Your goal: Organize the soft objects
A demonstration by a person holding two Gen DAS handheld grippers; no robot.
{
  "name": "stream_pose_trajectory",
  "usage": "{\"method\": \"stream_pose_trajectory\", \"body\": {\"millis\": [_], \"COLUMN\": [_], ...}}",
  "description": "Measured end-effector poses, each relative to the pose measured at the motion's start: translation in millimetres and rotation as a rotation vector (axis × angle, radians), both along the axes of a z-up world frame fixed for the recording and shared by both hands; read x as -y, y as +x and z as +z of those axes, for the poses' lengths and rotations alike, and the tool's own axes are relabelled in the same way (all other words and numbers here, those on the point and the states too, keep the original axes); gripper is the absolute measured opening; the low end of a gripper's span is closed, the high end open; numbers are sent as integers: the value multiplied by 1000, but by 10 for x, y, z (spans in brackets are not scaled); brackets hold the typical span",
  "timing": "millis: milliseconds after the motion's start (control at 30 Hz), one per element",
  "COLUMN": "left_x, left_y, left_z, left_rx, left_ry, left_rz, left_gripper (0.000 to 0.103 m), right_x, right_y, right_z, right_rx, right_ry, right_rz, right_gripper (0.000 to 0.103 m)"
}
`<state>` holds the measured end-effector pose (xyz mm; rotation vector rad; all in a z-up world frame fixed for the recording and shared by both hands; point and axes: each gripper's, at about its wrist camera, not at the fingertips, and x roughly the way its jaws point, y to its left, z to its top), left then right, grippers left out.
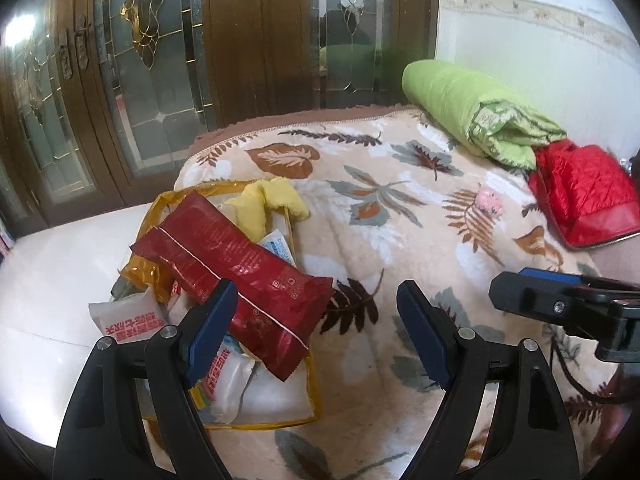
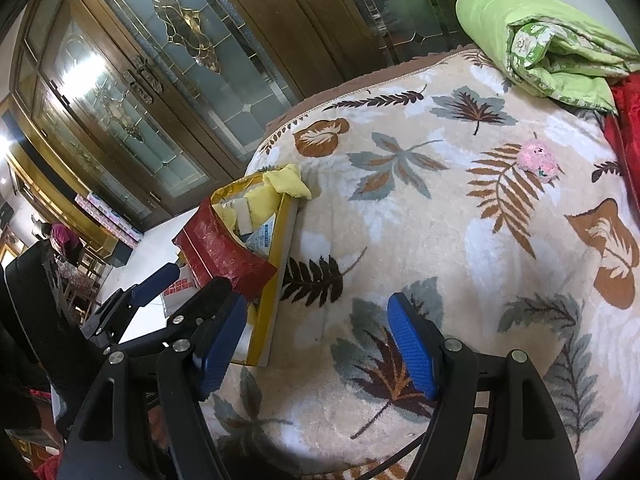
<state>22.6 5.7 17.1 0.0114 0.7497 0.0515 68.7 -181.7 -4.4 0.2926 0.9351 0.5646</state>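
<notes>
A clear storage bag with yellow trim (image 1: 276, 424) lies at the bed's left edge, holding white tissue packs (image 1: 128, 316). A long red packet (image 1: 240, 276) rests across its top, and a yellow cloth (image 1: 268, 204) hangs over its far end. My left gripper (image 1: 316, 332) is open; its left finger is over the bag and its right finger over the blanket. My right gripper (image 2: 316, 344) is open above the leaf-print blanket (image 2: 440, 240), just right of the bag (image 2: 276, 280). A small pink plush (image 2: 538, 158) lies alone on the blanket.
A rolled green quilt (image 1: 472, 112) and a red quilted item (image 1: 588, 192) lie at the bed's far right corner. Dark wooden cabinet doors with leaded glass (image 1: 152, 60) stand behind. White floor (image 1: 52, 280) lies left of the bed.
</notes>
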Motion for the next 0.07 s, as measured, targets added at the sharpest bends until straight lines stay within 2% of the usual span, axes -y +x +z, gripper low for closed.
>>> {"method": "stream_pose_trajectory", "body": {"millis": [67], "left_x": [10], "left_y": [-4], "left_z": [3], "left_rx": [3], "left_ry": [19], "left_rz": [6], "left_gripper": [82], "right_x": [11], "right_y": [-3], "right_z": [-1], "right_rx": [1], "right_ry": [3], "right_rz": [-4], "right_gripper": [73]}}
